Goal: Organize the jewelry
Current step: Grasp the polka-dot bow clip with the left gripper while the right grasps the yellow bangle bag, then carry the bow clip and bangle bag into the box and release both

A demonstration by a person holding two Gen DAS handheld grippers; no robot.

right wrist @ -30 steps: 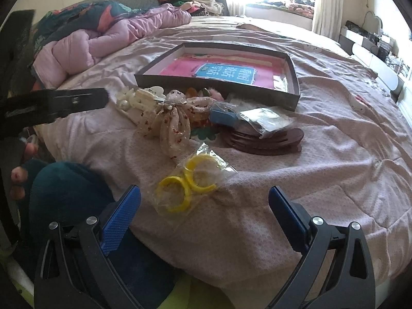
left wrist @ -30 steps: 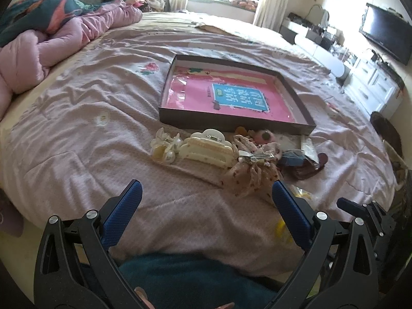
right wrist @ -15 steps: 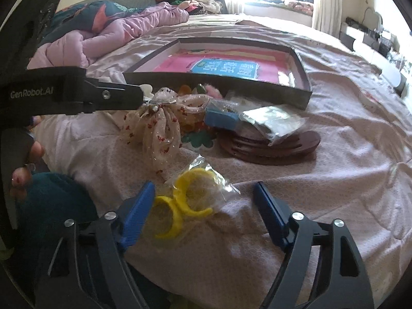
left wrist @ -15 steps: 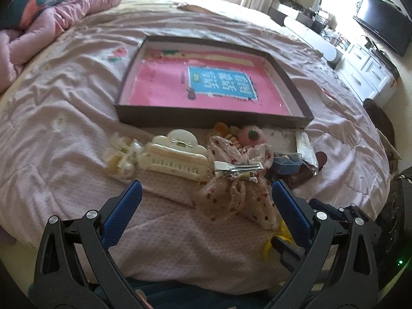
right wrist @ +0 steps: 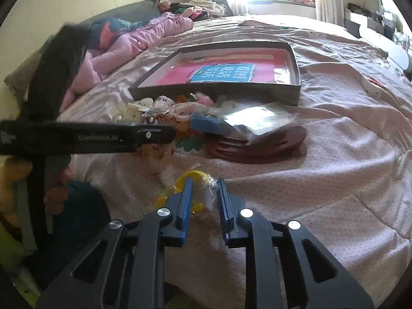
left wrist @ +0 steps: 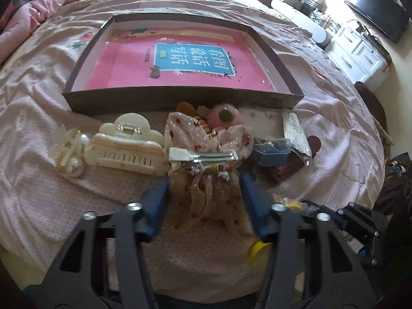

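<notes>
blue-padded left gripper point(left wrist: 204, 180) held low and level over the near edge of the pink bedspread point(left wrist: 51, 180), pointing toward the tray point(left wrist: 180, 100), jaws partly closed on either side of the sheer dotted hair bow point(left wrist: 208, 154), pads close to the fabric but hard to say whether touching. lying just beside the bow on its left, a cream claw clip point(left wrist: 128, 146) and a smaller pearly clip point(left wrist: 69, 152); on its right, a small blue box point(left wrist: 273, 150) and dark brown discs point(left wrist: 291, 167). right gripper point(right wrist: 204, 198) reaching in low from the bed's near edge, jaws narrow around the clear bag of yellow rings point(right wrist: 190, 180), plastic bunched between the pads. seen from the right wrist, left gripper's black body point(right wrist: 85, 139) crossing sideways, with the fingers point(right wrist: 55, 193) of a hand wrapped on its handle below. shallow dark tray with a pink and blue book inside, just behind the pile.
</notes>
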